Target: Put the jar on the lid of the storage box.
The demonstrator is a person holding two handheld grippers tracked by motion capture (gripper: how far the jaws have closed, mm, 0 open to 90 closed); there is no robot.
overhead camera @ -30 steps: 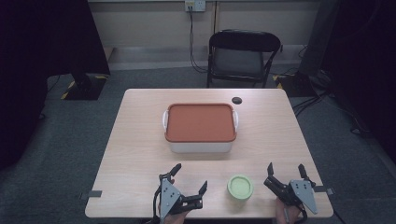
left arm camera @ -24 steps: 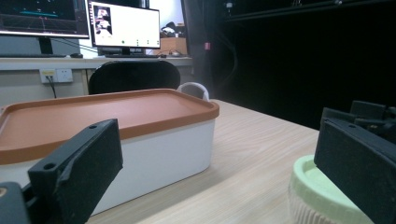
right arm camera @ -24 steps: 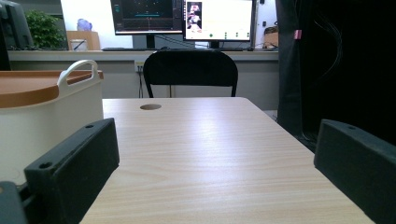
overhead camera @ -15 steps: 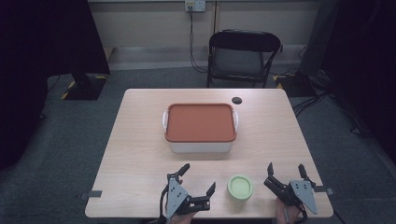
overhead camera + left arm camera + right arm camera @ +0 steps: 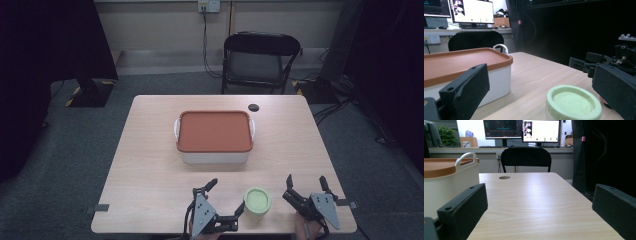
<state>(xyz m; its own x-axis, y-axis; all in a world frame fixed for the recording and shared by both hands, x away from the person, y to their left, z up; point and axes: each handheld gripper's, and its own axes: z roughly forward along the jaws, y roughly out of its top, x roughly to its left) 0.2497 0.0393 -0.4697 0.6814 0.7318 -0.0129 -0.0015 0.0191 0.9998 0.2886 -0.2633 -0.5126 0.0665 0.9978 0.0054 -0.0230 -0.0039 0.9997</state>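
A white box with an orange lid [image 5: 214,136] stands mid-table, its lid on. A small jar with a pale green lid [image 5: 257,200] sits near the front edge. My left gripper [image 5: 227,194] is open just left of the jar, angled toward it, one fingertip close to its side. In the left gripper view the jar [image 5: 573,103] lies low between the spread jaws of the left gripper [image 5: 540,75], nearer the right one, with the box [image 5: 461,65] at left. My right gripper [image 5: 305,179] rests open right of the jar with nothing between its fingers [image 5: 464,205].
A small black disc [image 5: 254,106] lies on the table behind the box. A black folding chair [image 5: 260,60] stands past the far edge. Monitors on a desk [image 5: 524,131] line the back wall. The table's front edge runs just below both grippers.
My left gripper has slid right and turned toward the green-lidded jar. The right gripper, jar and box have stayed put.
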